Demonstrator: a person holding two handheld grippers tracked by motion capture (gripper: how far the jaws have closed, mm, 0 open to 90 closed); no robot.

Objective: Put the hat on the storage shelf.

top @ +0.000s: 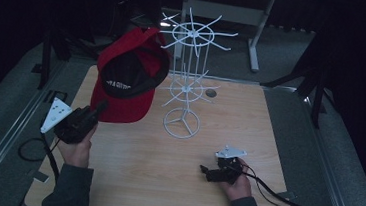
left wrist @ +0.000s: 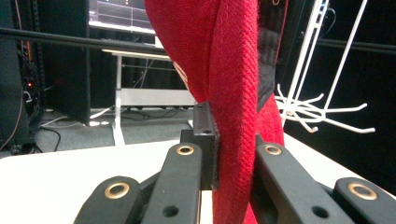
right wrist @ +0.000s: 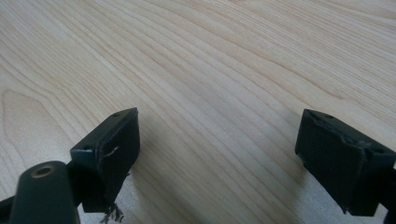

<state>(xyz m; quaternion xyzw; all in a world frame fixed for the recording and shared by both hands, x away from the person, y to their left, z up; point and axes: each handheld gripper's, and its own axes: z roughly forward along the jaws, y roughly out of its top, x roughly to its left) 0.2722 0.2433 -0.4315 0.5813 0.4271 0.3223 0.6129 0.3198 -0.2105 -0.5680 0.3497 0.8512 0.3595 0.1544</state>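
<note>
Red cap (top: pixel 125 85) with a dark lining and white lettering hung upper left of centre, brim clamped by the left gripper (top: pixel 97 109); right gripper (right wrist: pixel 219 154) gaped wide over the table (top: pixel 164 181).

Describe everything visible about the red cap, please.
The red fabric baseball cap is of coarse woven cloth, with a black inner lining and band bearing white lettering too small to read. It is held up above the light wooden table, opening toward the camera, beside the white wire rack. The left gripper is clamped on its brim.
</note>
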